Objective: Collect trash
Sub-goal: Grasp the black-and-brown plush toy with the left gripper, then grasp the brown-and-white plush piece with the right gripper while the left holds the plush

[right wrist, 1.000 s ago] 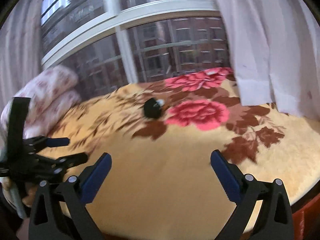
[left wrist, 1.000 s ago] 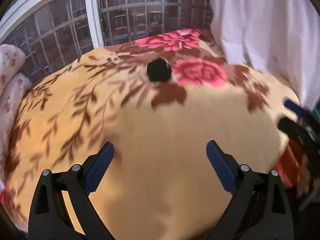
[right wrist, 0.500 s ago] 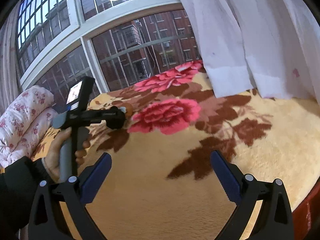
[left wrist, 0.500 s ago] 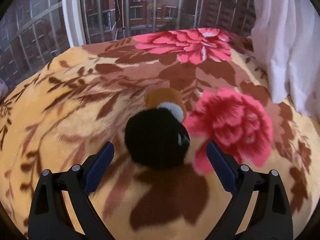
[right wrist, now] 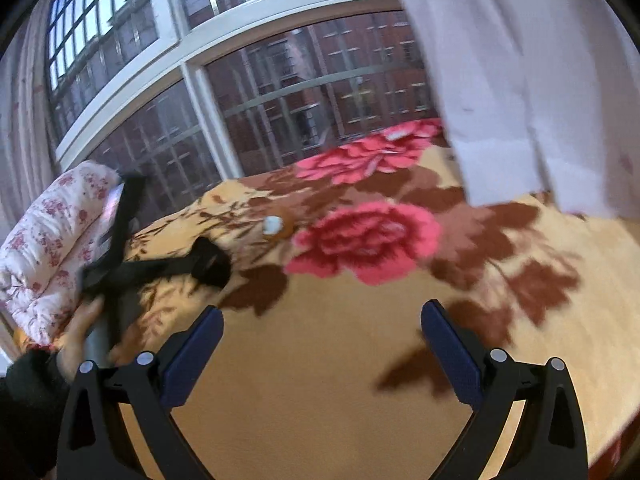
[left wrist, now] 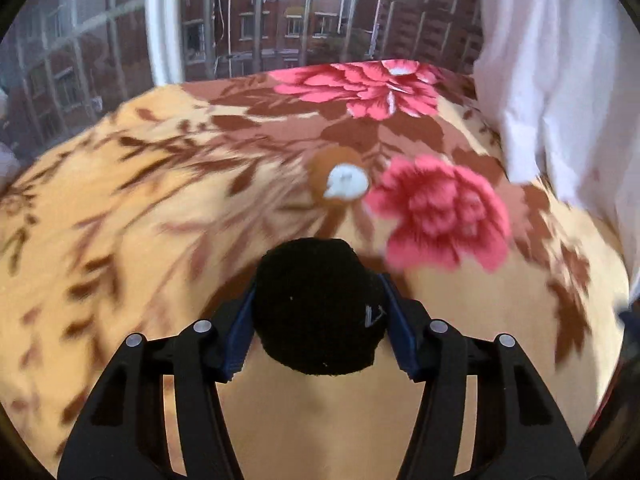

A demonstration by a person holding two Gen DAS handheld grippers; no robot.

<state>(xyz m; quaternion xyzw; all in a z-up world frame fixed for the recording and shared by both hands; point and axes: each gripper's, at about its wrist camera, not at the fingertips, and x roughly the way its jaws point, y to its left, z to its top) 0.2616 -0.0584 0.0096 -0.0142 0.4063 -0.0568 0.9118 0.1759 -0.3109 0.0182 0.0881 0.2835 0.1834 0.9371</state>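
The step in hand is the pick-up: the left gripper (left wrist: 318, 316) is closing its jaws on a black fuzzy ball (left wrist: 318, 308) that sits between its blue pads (left wrist: 240, 336), which already touch both sides, on the near part of the flowered blanket (left wrist: 120, 220). Beyond it, near a pink flower, lies a brown and white scrap (left wrist: 340, 180), likely the next piece. The right gripper (right wrist: 320, 344) hangs over bare blanket to the right, jaws wide and empty. Next the left grip should firm up, lift, and carry the ball to a bin, which is not in view.
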